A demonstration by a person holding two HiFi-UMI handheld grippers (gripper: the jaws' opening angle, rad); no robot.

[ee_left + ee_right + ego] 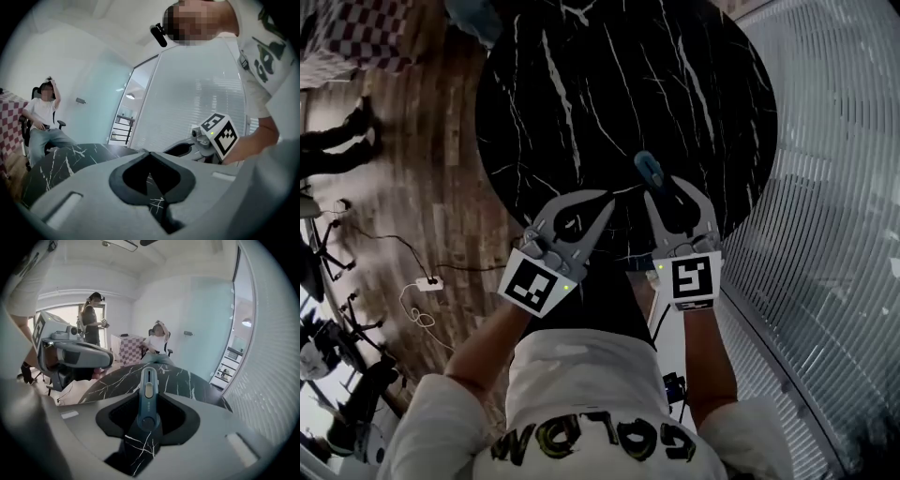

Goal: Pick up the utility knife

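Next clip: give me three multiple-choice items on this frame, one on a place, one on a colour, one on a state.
1. Where is the utility knife? A lying on the table; B in the right gripper; C in the left gripper.
2. The knife's body is: A red; B blue; C yellow.
3. The left gripper is: A shut and empty; B wide open; C gripping the knife.
Answers: B, the right jaws clamp it above the table; B, blue in the right gripper view; A, its tips meet around nothing.
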